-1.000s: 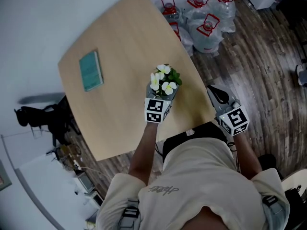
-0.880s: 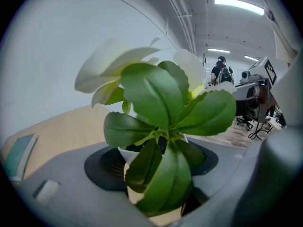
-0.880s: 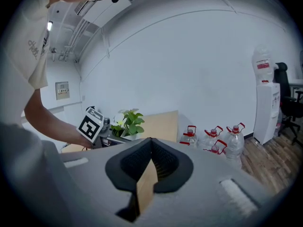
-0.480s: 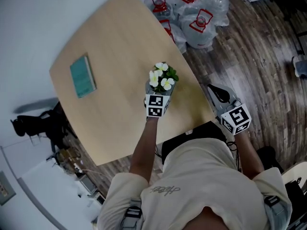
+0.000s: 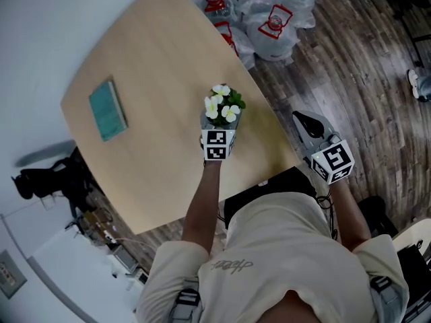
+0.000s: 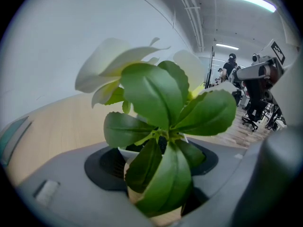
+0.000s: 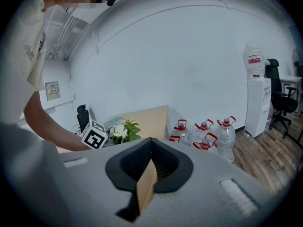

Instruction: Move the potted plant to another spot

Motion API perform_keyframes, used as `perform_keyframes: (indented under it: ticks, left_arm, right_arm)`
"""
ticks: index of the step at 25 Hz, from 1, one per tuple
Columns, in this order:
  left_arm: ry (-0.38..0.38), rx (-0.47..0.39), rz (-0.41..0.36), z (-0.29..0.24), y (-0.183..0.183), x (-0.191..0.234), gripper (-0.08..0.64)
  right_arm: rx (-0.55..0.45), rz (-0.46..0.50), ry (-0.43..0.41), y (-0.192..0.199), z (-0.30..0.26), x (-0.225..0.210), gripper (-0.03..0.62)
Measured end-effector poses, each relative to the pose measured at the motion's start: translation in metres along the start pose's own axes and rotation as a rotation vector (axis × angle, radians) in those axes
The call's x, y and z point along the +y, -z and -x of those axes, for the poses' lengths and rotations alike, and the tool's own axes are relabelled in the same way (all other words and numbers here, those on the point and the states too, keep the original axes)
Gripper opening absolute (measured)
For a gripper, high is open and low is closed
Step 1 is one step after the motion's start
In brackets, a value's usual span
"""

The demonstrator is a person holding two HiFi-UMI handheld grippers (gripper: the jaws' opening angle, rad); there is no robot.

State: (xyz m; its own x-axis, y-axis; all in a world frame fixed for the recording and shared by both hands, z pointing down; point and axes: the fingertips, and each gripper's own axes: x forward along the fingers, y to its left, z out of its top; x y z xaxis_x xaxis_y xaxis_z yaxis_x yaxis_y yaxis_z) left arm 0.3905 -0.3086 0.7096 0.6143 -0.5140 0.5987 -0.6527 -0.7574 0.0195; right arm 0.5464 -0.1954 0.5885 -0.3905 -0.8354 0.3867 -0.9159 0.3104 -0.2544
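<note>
The potted plant (image 5: 222,105), with white flowers and green leaves in a small pale pot (image 6: 137,183), is over the right part of the light wooden table (image 5: 155,66). My left gripper (image 5: 217,128) is shut on the pot, and the leaves fill the left gripper view. The pot's base is hidden, so I cannot tell if it touches the tabletop. My right gripper (image 5: 308,121) hangs beyond the table's right edge above the wooden floor. Its jaws are shut (image 7: 151,141) with nothing between them.
A teal book (image 5: 108,110) lies on the table's left side. Several water bottles with red handles (image 5: 269,19) stand on the floor past the table's far corner. A black chair (image 5: 40,177) sits near the wall at left. A water dispenser (image 7: 258,103) stands at the wall.
My left gripper has sunk toward the tabletop with the plant in it. The right gripper has shifted only a little beside the table edge.
</note>
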Motion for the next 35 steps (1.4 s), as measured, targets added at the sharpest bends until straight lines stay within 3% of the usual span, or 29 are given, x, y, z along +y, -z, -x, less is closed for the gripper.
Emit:
perform_keyframes:
  ticks: [10,17,25,35]
  left_arm:
    - [-0.017,-0.015,-0.014,-0.003,0.006,0.001,0.357]
    - [-0.028,-0.045,-0.019,-0.003,0.002,0.003,0.360]
    - [-0.035,-0.018,-0.035,0.009,0.014,-0.003,0.403]
    - [-0.096,0.038,-0.030,0.045,0.040,-0.001,0.393]
  right_arm:
    - [0.013,-0.011,0.030,0.013,0.006,-0.002,0.002]
    - [-0.014,-0.062,0.000,0.009,-0.003,0.006,0.002]
    - [0.007,-0.017,-0.026,0.014,-0.002,0.016,0.002]
    - [0.013,-0.004,-0.082,0.021,-0.006,0.033,0.002]
